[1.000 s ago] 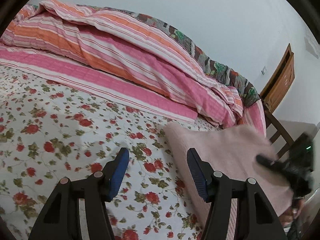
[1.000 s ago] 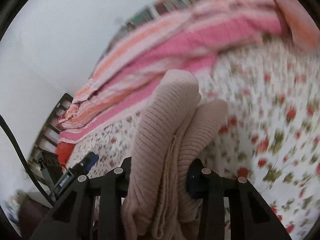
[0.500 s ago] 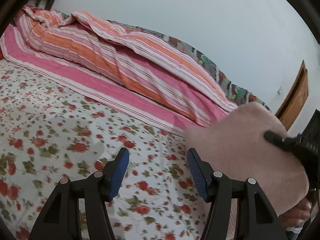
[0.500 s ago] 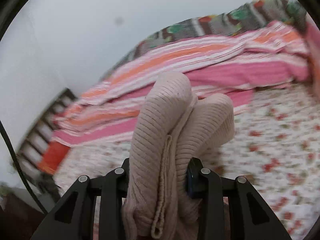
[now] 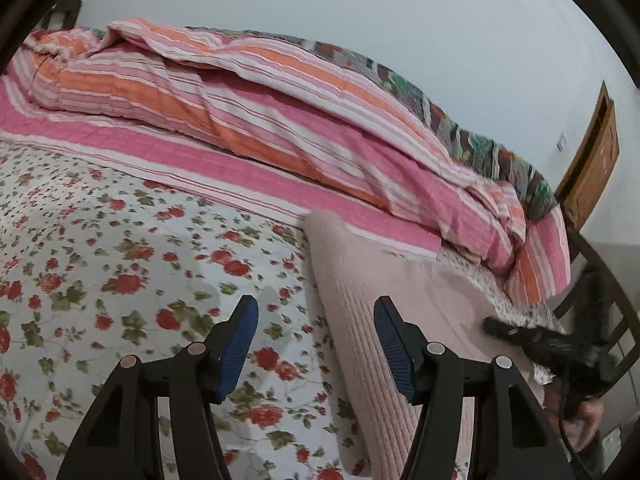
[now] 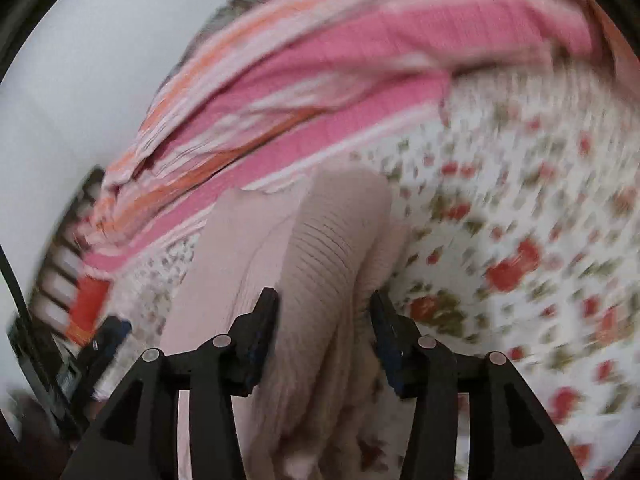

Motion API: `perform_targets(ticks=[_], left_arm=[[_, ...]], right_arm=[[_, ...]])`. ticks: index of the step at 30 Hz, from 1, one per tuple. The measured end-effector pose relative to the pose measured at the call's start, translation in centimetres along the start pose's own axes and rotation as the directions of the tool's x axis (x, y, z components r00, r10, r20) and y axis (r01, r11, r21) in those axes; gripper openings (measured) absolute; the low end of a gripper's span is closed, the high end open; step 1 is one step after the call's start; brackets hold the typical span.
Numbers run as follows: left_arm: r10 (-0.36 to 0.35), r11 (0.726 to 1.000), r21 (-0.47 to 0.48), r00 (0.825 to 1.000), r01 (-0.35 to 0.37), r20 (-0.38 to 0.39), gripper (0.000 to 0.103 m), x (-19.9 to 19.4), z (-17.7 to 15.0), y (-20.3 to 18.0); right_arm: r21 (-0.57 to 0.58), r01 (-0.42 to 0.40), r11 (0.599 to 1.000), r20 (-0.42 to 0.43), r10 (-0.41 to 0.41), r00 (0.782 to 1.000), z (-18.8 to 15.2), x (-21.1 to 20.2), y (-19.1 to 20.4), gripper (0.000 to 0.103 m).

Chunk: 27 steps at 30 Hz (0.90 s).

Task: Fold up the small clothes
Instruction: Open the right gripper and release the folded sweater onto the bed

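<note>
The right claw (image 6: 324, 316) is opening around the folded pink knit garment (image 6: 320, 264), its pads drawing off the ribbed cloth, which lies on the bed (image 6: 520, 208). The left claw (image 5: 316, 344) stands half open and empty above the floral sheet, the garment (image 5: 360, 280) at its three o'clock.

knit garment (image 5: 384, 280): pale pink, ribbed
bedsheet (image 5: 120, 264): white, red roses, green leaves
striped quilt (image 5: 248, 104): pink, orange, white stripes
gripper pads (image 5: 236, 344): blue on black arms
wall (image 5: 360, 4): plain pale grey
door (image 5: 596, 160): brown wood
</note>
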<state>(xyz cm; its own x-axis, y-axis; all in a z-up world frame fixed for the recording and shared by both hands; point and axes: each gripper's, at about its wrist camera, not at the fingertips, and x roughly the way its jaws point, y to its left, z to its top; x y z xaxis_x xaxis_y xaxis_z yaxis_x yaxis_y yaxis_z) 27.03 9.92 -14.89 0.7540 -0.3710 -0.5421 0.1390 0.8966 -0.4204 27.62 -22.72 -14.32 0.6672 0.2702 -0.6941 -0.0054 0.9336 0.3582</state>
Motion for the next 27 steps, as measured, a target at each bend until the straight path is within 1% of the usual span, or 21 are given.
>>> perform_targets(ticks=[1,3,7,9,10,11,12,13,14,16,19,20,21,24,26,27], left_arm=[[0.003,1.0,0.008,1.0,-0.003,-0.004,0.058,0.1,-0.1,-0.3],[-0.004,1.0,0.016,1.0,0.004,-0.017,0.058,0.4,-0.4,-0.8],[-0.062,0.998,0.014,0.996,0.063,-0.07,0.058,1.2,-1.0,-1.9],[-0.063,0.997,0.038,0.993,0.067,-0.095,0.058,1.4,-1.5,-2.7],[-0.054,0.996,0.058,0.993,0.061,-0.106,0.058,1.6,-1.8,-3.2],[-0.035,0.995,0.086,0.992,0.046,-0.118,0.058,1.7,-2.2,-3.7],[-0.015,0.993,0.115,0.991,0.03,-0.13,0.058,1.9,-2.6,-4.3],[-0.011,0.991,0.13,0.991,0.028,-0.134,0.058,1.9,-2.8,-4.6],[-0.015,0.989,0.146,0.99,0.036,-0.141,0.058,1.8,-3.1,-4.9],[-0.035,0.986,0.152,0.985,0.061,-0.169,0.058,1.9,-3.6,-5.2],[-0.056,0.987,0.136,0.977,0.085,-0.205,0.059,2.3,-4.1,-5.2],[-0.051,0.987,0.139,0.975,0.083,-0.218,0.062,2.7,-4.3,-5.2],[-0.038,0.987,0.145,0.972,0.073,-0.231,0.062,3.0,-4.4,-5.3],[-0.035,0.985,0.159,0.975,0.071,-0.221,0.062,3.0,-4.4,-5.6],[-0.04,0.983,0.166,0.98,0.073,-0.194,0.061,2.7,-4.2,-5.7],[-0.042,0.983,0.167,0.982,0.073,-0.184,0.061,2.6,-4.0,-5.7]], right_arm=[[-0.043,0.013,0.999,0.024,-0.012,1.0,-0.3,-1.0,0.8,0.047],[-0.108,0.004,0.994,0.049,0.001,0.999,-0.8,-2.5,2.0,0.047],[-0.203,-0.006,0.979,0.091,0.025,0.996,-3.1,-4.7,3.9,0.047],[-0.232,0.013,0.973,0.103,0.011,0.995,-4.2,-4.9,4.2,0.047],[-0.245,0.049,0.968,0.112,-0.022,0.993,-4.8,-4.6,4.2,0.045],[-0.247,0.088,0.965,0.115,-0.061,0.991,-5.1,-4.1,4.0,0.04],[-0.242,0.118,0.963,0.107,-0.094,0.99,-5.4,-3.4,3.7,0.023],[-0.231,0.12,0.965,0.087,-0.103,0.991,-5.8,-2.7,3.1,0.006],[-0.223,0.109,0.969,0.084,-0.092,0.992,-6.2,-2.3,2.4,0.006],[-0.213,0.112,0.971,0.103,-0.092,0.99,-7.0,-2.2,1.4,0.005],[-0.179,0.117,0.977,0.061,-0.107,0.992,-7.7,-1.6,0.3,0.004],[-0.166,0.122,0.978,0.046,-0.116,0.992,-7.8,-1.3,0.1,0.004],[-0.158,0.124,0.98,0.032,-0.121,0.992,-7.8,-1.1,-0.1,0.004],[-0.19,0.124,0.974,0.035,-0.119,0.992,-7.4,-1.8,0.7,0.006],[-0.207,0.102,0.973,0.061,-0.092,0.994,-6.6,-2.7,1.3,0.008],[-0.208,0.088,0.974,0.078,-0.073,0.994,-6.2,-3.1,1.5,0.013]])
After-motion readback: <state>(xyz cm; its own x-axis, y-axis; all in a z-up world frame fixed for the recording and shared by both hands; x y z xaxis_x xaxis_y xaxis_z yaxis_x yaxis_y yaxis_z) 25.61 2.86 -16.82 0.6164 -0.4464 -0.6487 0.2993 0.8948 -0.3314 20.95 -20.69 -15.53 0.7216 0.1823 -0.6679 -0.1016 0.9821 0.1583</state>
